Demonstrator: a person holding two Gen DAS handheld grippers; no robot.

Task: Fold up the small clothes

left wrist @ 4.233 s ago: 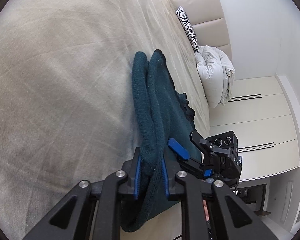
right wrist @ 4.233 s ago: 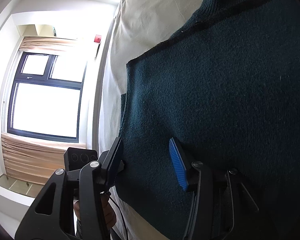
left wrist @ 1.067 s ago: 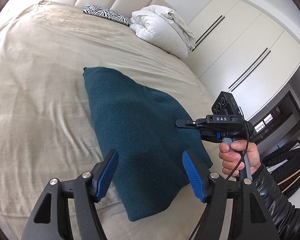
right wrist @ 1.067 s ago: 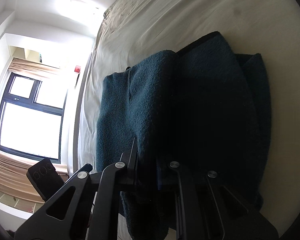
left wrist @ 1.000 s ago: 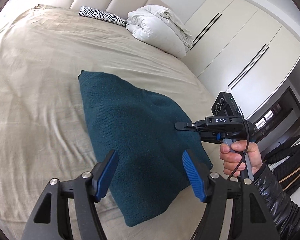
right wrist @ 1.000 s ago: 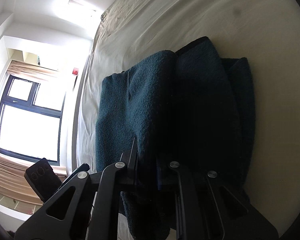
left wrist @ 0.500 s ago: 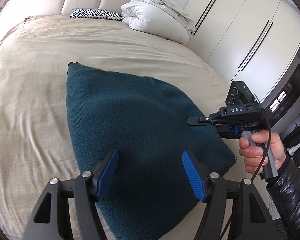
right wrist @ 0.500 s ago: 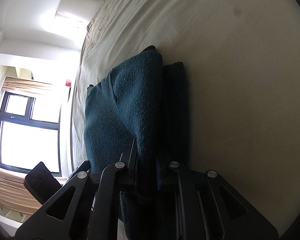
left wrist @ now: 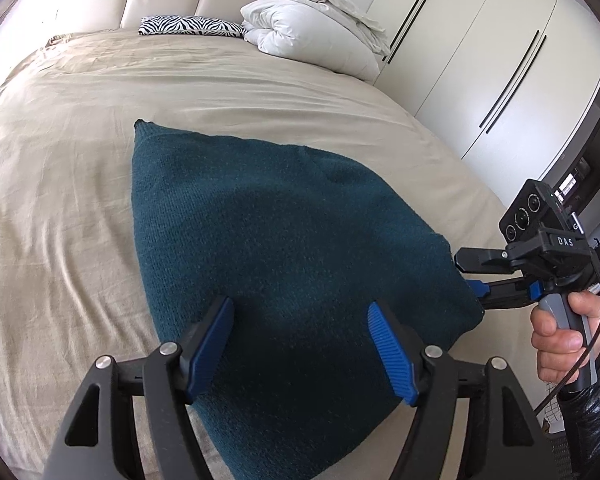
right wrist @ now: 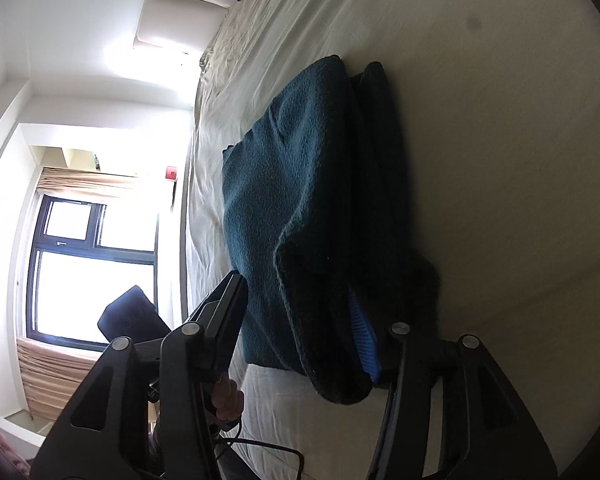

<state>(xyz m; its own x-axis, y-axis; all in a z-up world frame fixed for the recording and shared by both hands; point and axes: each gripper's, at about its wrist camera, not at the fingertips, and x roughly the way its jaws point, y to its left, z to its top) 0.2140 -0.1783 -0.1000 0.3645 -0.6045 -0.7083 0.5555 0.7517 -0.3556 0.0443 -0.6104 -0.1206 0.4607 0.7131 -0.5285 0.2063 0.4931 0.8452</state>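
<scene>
R claw (right wrist: 300, 312) just let go of sweater (left wrist: 284, 240), now folded.

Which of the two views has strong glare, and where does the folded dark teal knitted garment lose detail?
Right wrist view: the window is blown out, and the folded dark teal knitted garment turns nearly black on its shaded side. Left wrist view: even light, knit texture clear, fisheye bending.

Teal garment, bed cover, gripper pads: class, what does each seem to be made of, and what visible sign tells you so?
Teal garment: thick knit, probably wool or acrylic; matte, fuzzy, with fine knit rows.
Bed cover: smooth woven beige cloth, perhaps cotton; soft shallow creases, slight sheen.
Gripper pads: blue ribbed rubber or plastic, which one is unclear; fine ridges, on black rigid arms.
</scene>
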